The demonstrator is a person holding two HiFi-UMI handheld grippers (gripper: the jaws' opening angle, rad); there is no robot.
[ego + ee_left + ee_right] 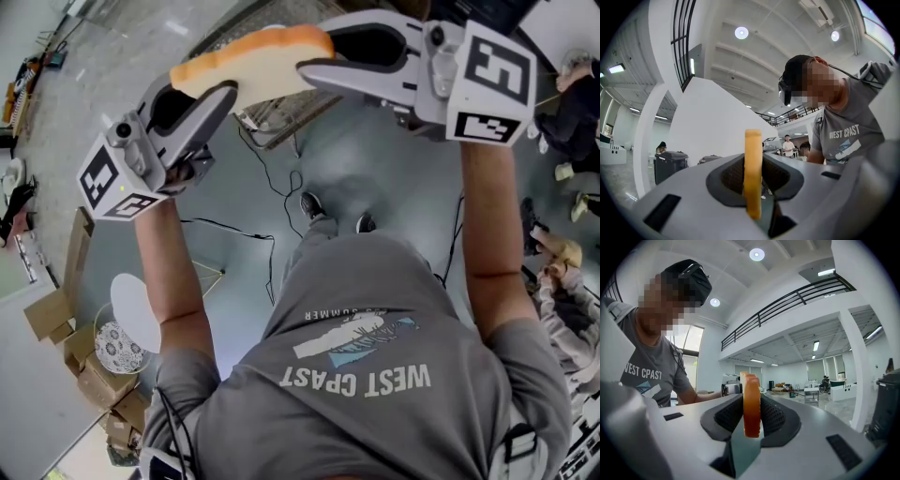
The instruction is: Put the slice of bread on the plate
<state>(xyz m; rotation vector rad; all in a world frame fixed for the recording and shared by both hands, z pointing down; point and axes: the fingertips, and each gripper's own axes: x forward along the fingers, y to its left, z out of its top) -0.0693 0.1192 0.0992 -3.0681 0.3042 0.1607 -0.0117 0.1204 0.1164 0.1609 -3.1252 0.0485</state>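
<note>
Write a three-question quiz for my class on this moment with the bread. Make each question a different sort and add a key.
1. True or false: the slice of bread is lying on a plate.
2. Of the left gripper and the right gripper, which is shut on the bread? A) left only B) right only C) both, one at each end
3. Fill in: in each gripper view, the bread stands ____ between the jaws (flat / edge-on).

Key: 1 false, it is held up in the air. 2 C. 3 edge-on.
</note>
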